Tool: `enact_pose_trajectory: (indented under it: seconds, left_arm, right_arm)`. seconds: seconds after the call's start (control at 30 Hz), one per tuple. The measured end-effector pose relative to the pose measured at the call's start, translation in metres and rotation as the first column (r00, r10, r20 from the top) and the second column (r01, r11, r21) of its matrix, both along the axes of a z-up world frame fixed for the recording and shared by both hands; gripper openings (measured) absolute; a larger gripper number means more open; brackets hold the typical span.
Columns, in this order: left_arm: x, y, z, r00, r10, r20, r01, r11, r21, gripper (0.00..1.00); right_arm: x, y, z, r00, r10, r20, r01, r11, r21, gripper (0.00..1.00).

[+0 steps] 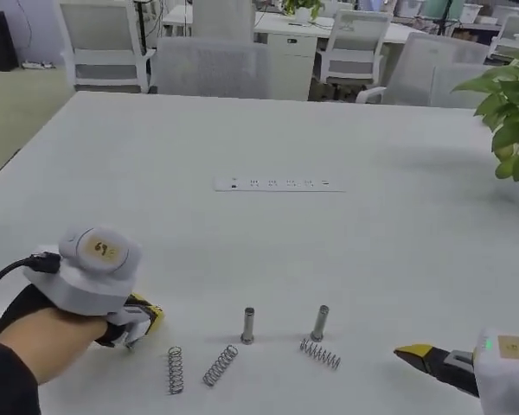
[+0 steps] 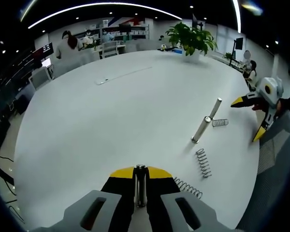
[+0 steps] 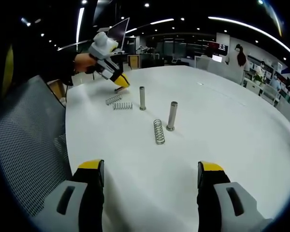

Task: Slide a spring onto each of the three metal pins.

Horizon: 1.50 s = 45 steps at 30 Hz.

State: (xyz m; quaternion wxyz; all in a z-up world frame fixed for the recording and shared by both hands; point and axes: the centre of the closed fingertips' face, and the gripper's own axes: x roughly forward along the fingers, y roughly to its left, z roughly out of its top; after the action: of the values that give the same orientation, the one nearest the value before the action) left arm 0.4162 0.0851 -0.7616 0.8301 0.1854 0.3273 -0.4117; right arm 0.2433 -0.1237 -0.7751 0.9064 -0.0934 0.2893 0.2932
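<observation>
Two metal pins (image 1: 248, 325) (image 1: 319, 322) stand upright near the table's front edge. Three springs lie flat around them: one (image 1: 175, 369) at the left, one (image 1: 220, 365) beside it, one (image 1: 319, 353) below the right pin. My left gripper (image 1: 143, 318), low at the left of the springs, is shut on a third metal pin (image 2: 140, 186) that lies between its jaws. My right gripper (image 3: 151, 169) is open and holds nothing; it hovers to the right of the pins (image 3: 142, 98) (image 3: 172, 116), with a spring (image 3: 158, 131) nearest it.
A white power strip (image 1: 277, 183) lies mid-table. A leafy plant (image 1: 510, 112) stands at the right edge. Grey chairs (image 1: 212, 65) line the far side. Bare white tabletop (image 1: 259, 251) stretches between the strip and the pins.
</observation>
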Motion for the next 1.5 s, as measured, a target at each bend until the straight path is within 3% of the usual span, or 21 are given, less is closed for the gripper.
enact_pose_trajectory:
  seconds: [0.57, 1.07, 1.5]
  left_arm:
    - [-0.013, 0.006, 0.015, 1.000, 0.010, 0.016, -0.009, 0.999, -0.051, 0.00]
    - [-0.016, 0.015, 0.017, 0.998, 0.063, -0.017, -0.065, 0.990, -0.128, 0.00]
    - [-0.022, 0.012, 0.022, 0.998, 0.068, -0.015, -0.070, 0.984, -0.161, 0.00]
  right_arm:
    - [-0.001, 0.003, 0.001, 1.000, 0.016, 0.002, -0.016, 1.000, -0.006, 0.78]
    - [-0.002, 0.002, 0.000, 1.000, 0.019, -0.007, -0.019, 1.000, -0.016, 0.78]
    - [-0.003, 0.001, -0.001, 1.000, 0.017, -0.012, -0.017, 1.000, -0.022, 0.78]
